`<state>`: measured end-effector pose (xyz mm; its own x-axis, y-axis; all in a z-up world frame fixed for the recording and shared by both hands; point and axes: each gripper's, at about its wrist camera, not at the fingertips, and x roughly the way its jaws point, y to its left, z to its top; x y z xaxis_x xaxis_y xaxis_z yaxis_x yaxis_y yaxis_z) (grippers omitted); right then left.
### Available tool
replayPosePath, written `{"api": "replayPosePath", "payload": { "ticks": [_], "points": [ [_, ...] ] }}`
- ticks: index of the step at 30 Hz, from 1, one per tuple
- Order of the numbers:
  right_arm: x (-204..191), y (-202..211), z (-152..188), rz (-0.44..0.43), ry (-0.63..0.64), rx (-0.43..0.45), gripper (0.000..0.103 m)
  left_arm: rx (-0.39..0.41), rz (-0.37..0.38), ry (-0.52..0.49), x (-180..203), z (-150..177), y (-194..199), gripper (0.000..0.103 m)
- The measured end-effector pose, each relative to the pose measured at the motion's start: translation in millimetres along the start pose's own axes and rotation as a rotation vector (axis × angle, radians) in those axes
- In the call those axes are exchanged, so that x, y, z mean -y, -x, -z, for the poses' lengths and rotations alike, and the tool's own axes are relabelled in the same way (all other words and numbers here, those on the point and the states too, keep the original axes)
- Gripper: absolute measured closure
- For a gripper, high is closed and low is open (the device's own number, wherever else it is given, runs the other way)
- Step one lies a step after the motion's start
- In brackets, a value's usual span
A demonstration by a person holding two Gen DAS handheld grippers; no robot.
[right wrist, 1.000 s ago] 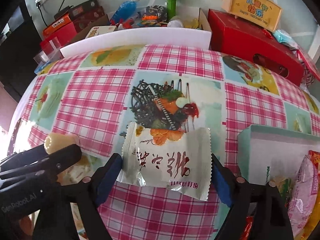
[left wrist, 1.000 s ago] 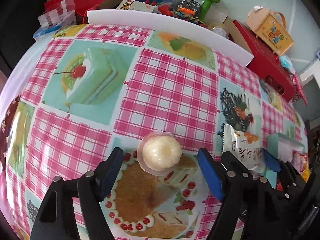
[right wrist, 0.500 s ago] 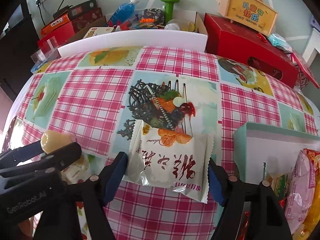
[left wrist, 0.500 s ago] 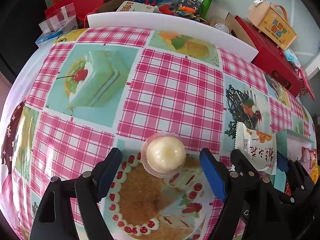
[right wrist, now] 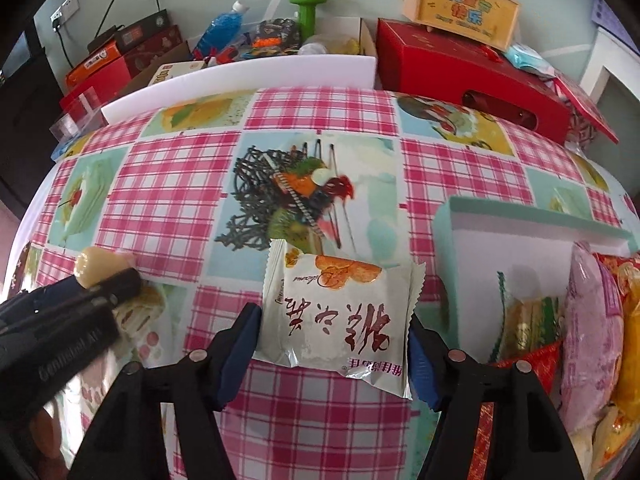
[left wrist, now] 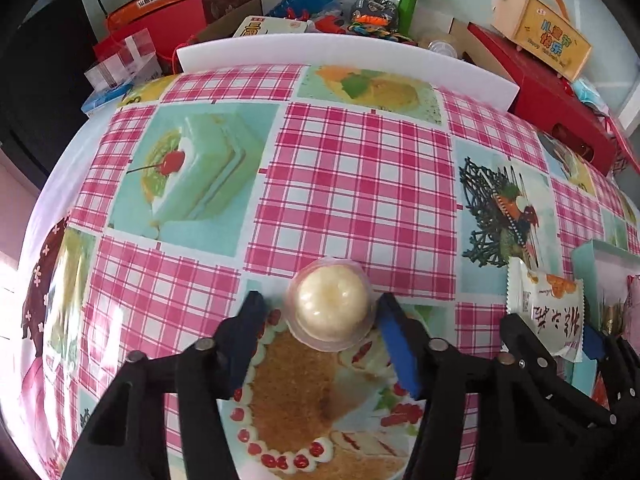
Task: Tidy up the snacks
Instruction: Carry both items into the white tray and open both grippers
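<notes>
A clear jelly cup [left wrist: 330, 304] with a pale yellow filling stands on the checked tablecloth [left wrist: 352, 184]. My left gripper [left wrist: 320, 306] brackets it, still slightly open: the right pad touches the cup and a thin gap shows at the left pad. A white snack packet [right wrist: 340, 308] with red characters is pinched by its two side edges in my right gripper [right wrist: 334, 320]. In the left wrist view the packet [left wrist: 548, 308] sticks up from the right gripper, beside the box. The right wrist view shows the cup [right wrist: 94, 266] at far left, behind the left gripper's finger.
A teal-edged white box [right wrist: 520, 226] at the right holds several bagged snacks [right wrist: 592, 320]. A white foam board [left wrist: 340, 50] runs along the table's far edge. Behind it lie red boxes [right wrist: 460, 68], a bottle, a green dumbbell and other clutter.
Both grippers' fingers have drawn inward. The right one has closed onto the packet, which has shifted towards the box. The left fingers have narrowed around the cup.
</notes>
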<state>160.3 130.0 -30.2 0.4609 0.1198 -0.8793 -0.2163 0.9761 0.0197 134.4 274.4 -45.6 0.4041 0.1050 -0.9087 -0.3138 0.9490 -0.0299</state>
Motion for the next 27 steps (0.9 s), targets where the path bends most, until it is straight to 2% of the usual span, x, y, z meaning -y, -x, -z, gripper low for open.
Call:
{"api": "replayPosePath", "payload": {
  "ticks": [5, 11, 15, 20, 27],
  "points": [
    [2, 3, 6, -0.002, -0.009, 0.004, 0.033, 0.02, 0.018, 0.018, -9, -1, 6, 0.06],
    [5, 10, 15, -0.023, -0.037, 0.02, 0.037, 0.023, 0.046, 0.051, -19, 0, 9, 0.06],
    [10, 14, 15, -0.031, -0.052, 0.028, 0.045, 0.02, 0.042, 0.067, -22, 2, 11, 0.06],
    [16, 19, 19, -0.05, -0.055, 0.028, 0.046, 0.019, 0.04, 0.081, -25, 5, 16, 0.06],
    [24, 41, 26, -0.083, -0.073, 0.061, 0.046, 0.071, 0.051, 0.078, -23, 10, 45, 0.06]
  ]
}}
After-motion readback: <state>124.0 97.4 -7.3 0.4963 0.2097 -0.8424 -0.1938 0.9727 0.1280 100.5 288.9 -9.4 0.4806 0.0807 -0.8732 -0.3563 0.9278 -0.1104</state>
